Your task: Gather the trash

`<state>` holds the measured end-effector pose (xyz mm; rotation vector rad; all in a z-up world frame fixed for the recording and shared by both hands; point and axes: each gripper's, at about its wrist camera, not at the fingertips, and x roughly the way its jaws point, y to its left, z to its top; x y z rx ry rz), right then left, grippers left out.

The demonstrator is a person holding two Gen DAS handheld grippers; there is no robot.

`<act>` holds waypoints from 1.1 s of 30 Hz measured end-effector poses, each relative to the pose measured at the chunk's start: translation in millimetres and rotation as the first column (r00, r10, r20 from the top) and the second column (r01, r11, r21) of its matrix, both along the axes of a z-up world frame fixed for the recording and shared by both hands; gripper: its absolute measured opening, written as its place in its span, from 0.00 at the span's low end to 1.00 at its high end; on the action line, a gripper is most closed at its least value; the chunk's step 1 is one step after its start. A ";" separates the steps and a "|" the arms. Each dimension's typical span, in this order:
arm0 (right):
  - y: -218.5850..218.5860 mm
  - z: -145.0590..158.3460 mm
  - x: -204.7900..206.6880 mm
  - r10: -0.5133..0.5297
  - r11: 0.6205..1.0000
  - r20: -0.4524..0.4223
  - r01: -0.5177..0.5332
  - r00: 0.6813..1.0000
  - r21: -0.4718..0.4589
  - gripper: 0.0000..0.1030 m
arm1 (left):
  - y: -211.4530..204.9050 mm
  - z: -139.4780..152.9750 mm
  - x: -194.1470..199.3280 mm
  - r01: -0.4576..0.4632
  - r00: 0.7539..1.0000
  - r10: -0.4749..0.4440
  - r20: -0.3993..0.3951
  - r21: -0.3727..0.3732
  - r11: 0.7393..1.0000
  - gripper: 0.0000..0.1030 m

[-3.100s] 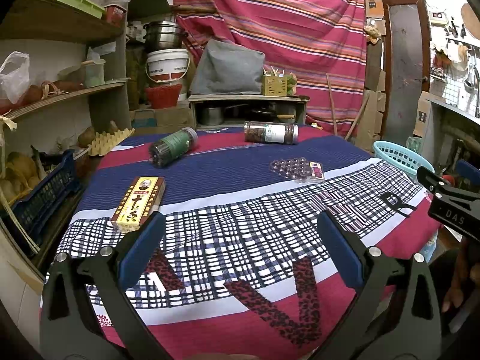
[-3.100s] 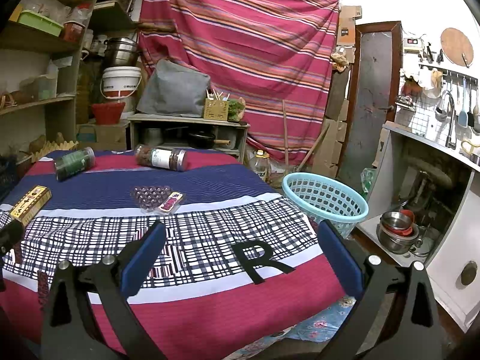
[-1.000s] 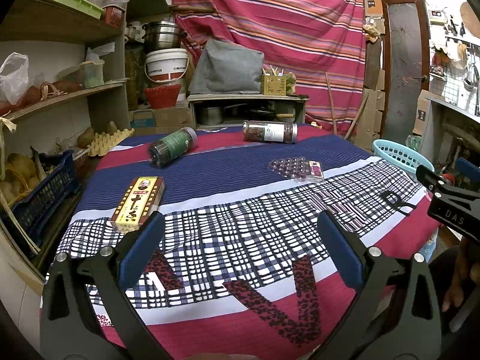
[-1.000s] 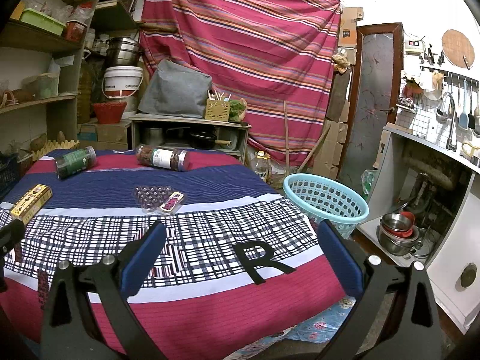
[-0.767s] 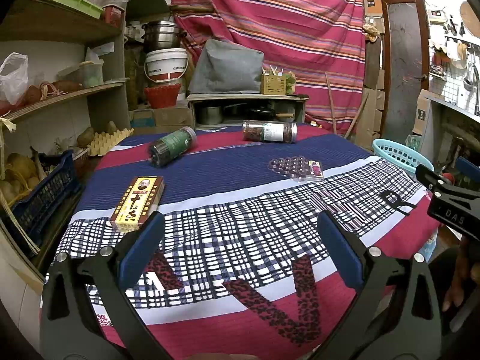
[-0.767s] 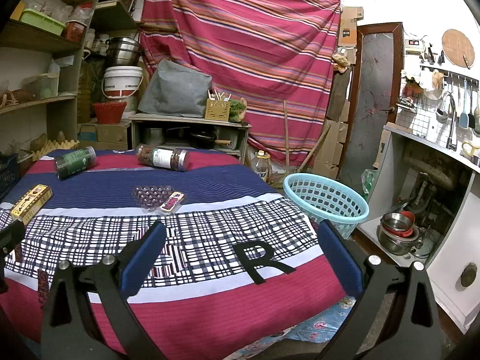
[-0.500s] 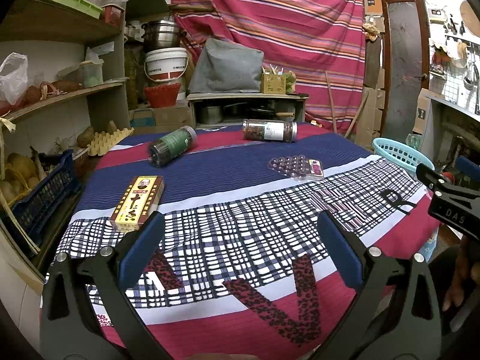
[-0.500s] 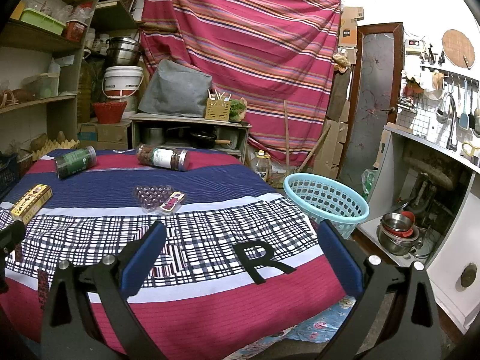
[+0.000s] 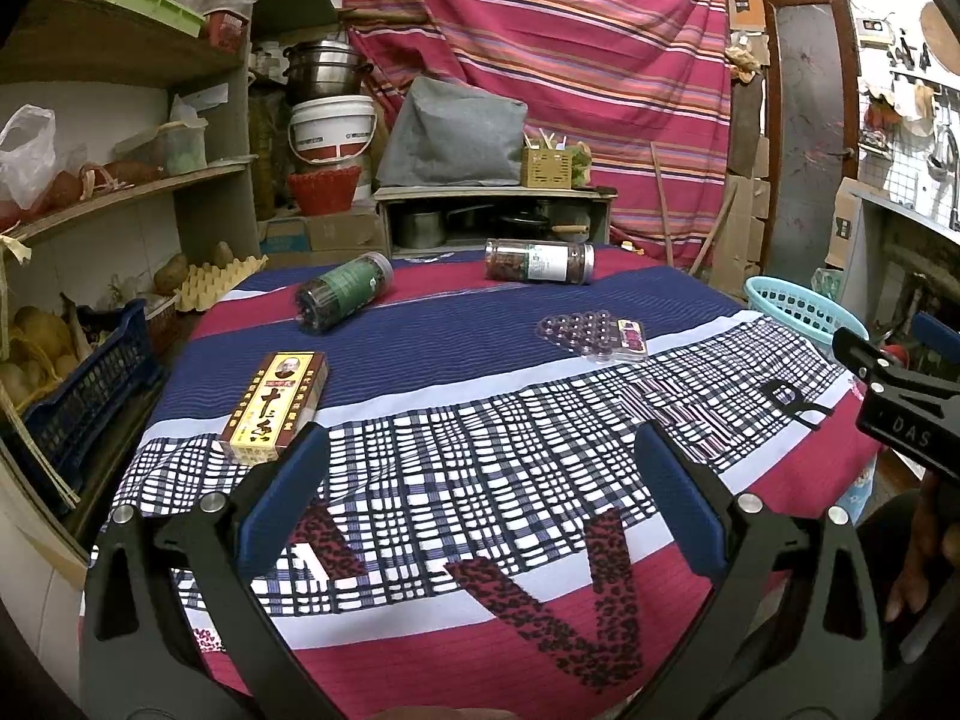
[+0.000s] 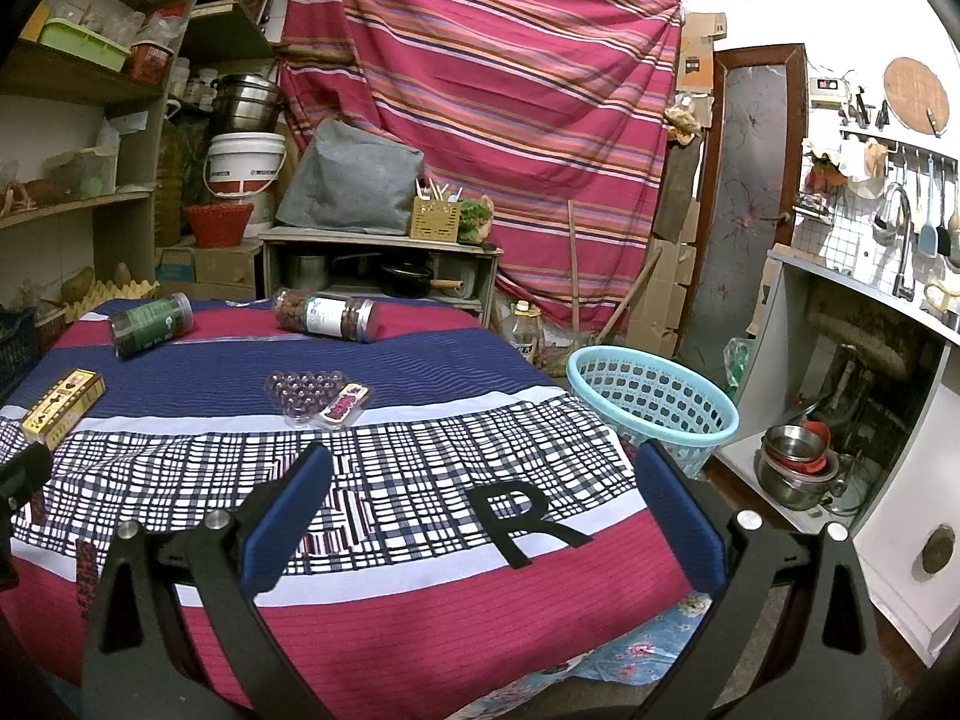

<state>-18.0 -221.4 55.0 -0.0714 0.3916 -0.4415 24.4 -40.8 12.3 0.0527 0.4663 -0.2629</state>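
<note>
We see four bits of trash on the table (image 9: pixel 480 630): two jars lying on their sides, one box and one clear tray. The green jar (image 9: pixel 343 293) is at the far left, and the brown jar (image 9: pixel 538 261) lies near the far edge, well apart from it. The yellow box (image 9: pixel 275 405) sits just ahead of our left gripper (image 9: pixel 480 480), near the left edge. The clear tray (image 10: pixel 316 397) rests in the middle, with bare cloth all around it. One blue basket (image 10: pixel 651 399) stands on the floor just past the right edge of the table. Our left gripper is spread wide and holds nothing. Our right gripper (image 10: pixel 480 486) is wide too, and hangs over the near right corner of the table.
</note>
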 end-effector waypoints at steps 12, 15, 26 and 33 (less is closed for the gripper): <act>-0.8 0.0 -0.1 0.004 1.000 0.000 -0.004 1.000 0.000 0.96 | 2.6 0.6 0.9 0.001 1.000 -0.001 0.000 -0.004 1.000 0.95; -0.4 0.2 0.0 0.005 1.000 0.000 -0.005 1.000 -0.002 0.96 | 4.2 1.2 2.0 0.000 1.000 0.000 -0.001 -0.005 1.000 0.95; -0.5 0.0 0.0 0.003 1.000 0.000 -0.003 1.000 -0.001 0.96 | 4.2 1.3 2.0 0.001 1.000 -0.001 0.000 -0.006 1.000 0.95; 0.1 0.0 0.5 0.003 1.000 0.001 -0.003 1.000 0.000 0.96 | 4.1 1.4 1.9 0.002 1.000 -0.002 0.000 -0.004 1.000 0.95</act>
